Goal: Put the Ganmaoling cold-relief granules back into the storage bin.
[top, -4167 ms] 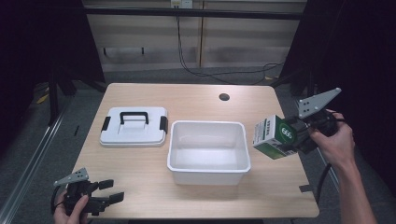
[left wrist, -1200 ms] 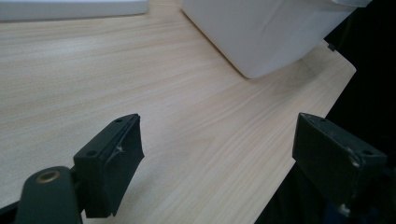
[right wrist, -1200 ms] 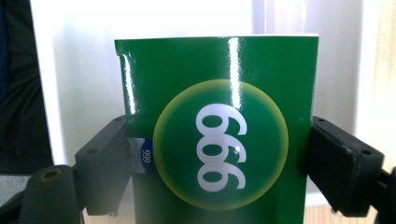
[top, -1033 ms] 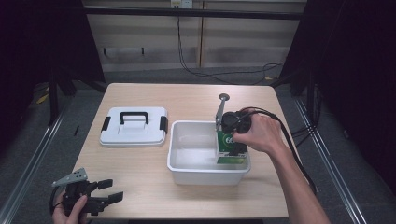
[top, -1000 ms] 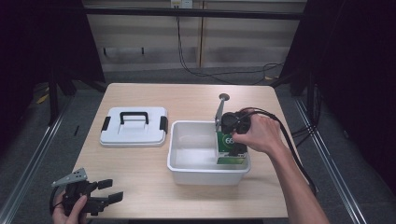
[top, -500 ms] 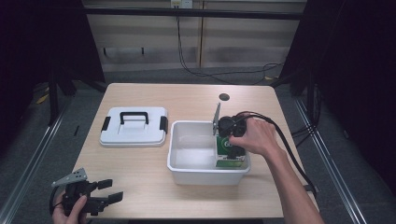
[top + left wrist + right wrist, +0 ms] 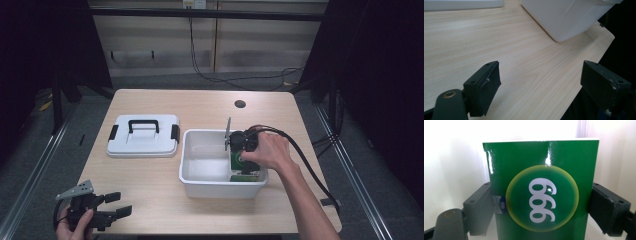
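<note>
A green box (image 7: pixel 541 187) with a yellow-ringed "999" circle sits between the jaws of my right gripper (image 7: pixel 541 207), which is shut on it. In the high view that gripper (image 7: pixel 243 161) reaches down into the right end of the white bin (image 7: pixel 200 186), with the green box (image 7: pixel 241 167) low inside against the bin's right wall. My left gripper (image 7: pixel 116 210) rests near the table's front left corner, held by a hand. Its jaws stand wide apart over bare wood in the left gripper view (image 7: pixel 541 85), with nothing between them.
A white lid with a black handle (image 7: pixel 143 135) lies flat to the left of the bin. A dark round hole (image 7: pixel 240 104) marks the table's far right. The bin's outer corner (image 7: pixel 564 17) appears ahead of the left gripper. A cable trails off the table's right edge.
My right gripper carried the green box from the table's right side into the bin and has lowered it further over the last second. The left gripper has not moved.
</note>
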